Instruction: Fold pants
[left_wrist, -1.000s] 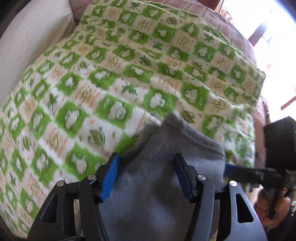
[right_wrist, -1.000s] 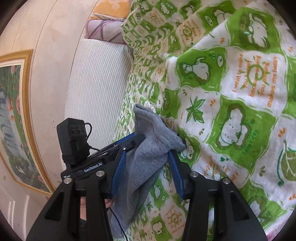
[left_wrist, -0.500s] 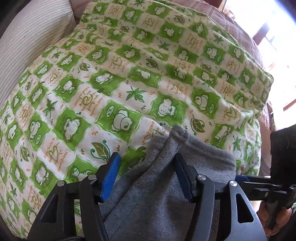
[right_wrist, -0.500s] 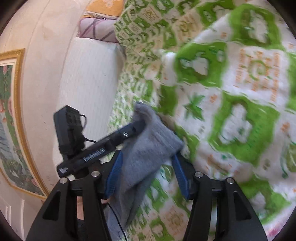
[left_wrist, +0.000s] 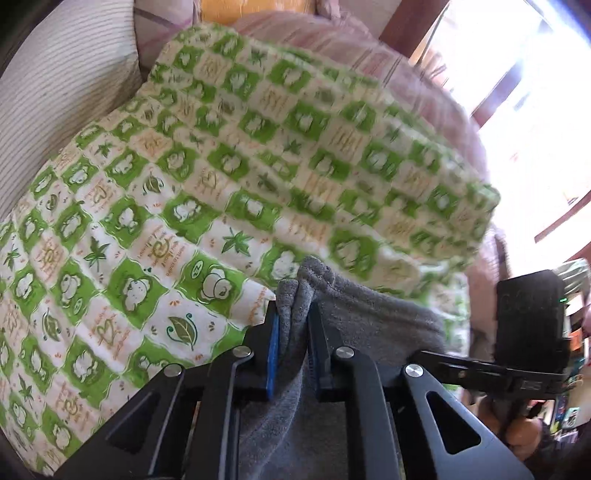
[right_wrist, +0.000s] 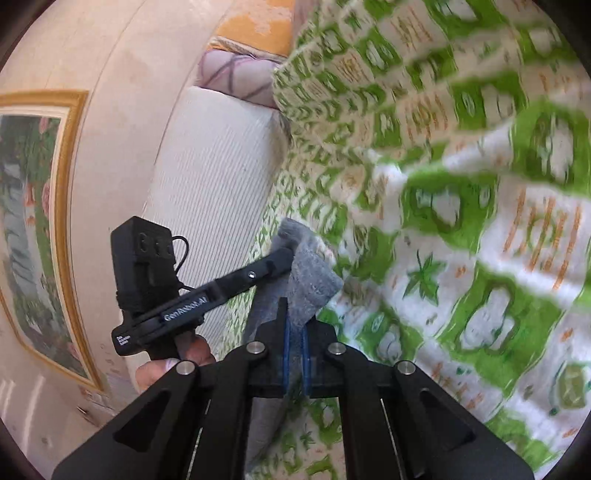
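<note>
While pants (left_wrist: 369, 325) lie on bed quilt (left_wrist: 155, 221), left gripper (left_wrist: 293, 332) closing, grey hem bunched between pads; right gripper (right_wrist: 294, 343) clamped on other hem corner. Fleece looks soft, light, limp, not slippery: likely sags between grips. Best hold: stitched hem corners, kept taut.

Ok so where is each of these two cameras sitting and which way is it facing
Left wrist: on the left gripper, looking down its closing jaws at bunched grey pants on the green quilt; right gripper at right.
Right wrist: on the right gripper, jaws shut on the pants; left gripper and hand at left.
Shared: pants, quilt.
</note>
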